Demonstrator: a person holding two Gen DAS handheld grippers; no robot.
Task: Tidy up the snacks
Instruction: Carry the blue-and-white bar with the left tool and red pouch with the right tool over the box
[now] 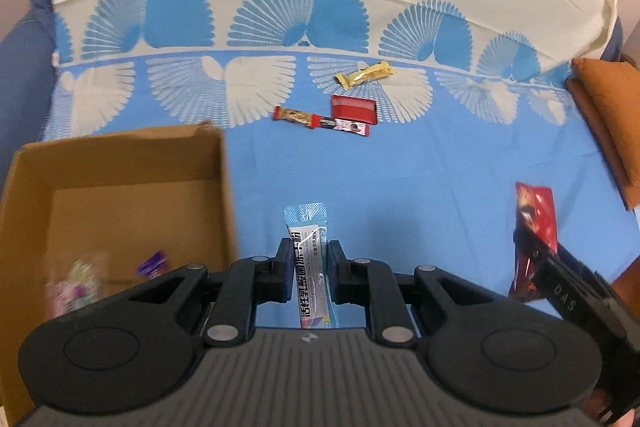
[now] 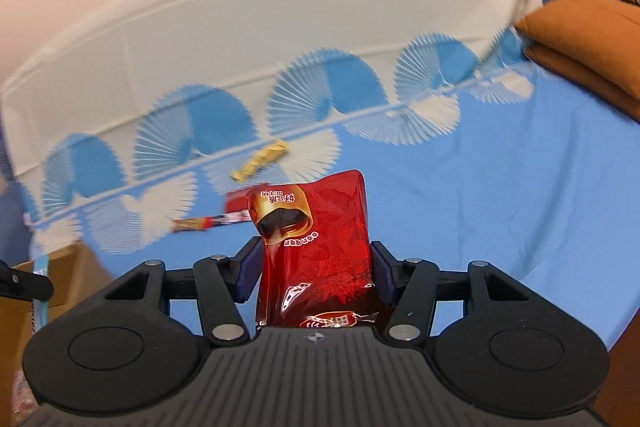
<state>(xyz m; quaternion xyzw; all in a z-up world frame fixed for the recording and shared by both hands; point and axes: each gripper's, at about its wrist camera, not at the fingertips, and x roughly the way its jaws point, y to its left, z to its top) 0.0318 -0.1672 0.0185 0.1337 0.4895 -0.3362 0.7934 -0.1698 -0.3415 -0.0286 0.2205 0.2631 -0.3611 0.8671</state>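
The red snack pouch is glossy foil-like film that catches highlights. The pale blue sachet looks like smooth, slightly shiny plastic. The cardboard box is matt brown corrugated paperboard. The bed sheet is soft matt cloth with a printed fan pattern. The left hand-held gripper is matt black plastic with dull metal pins; the gold bar wrapper looks metallic and crinkled.

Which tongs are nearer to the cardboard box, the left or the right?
Left. The left tongs, shut on a blue sachet, sit just beside the cardboard box; the right tongs, holding a red pouch, are farther off.
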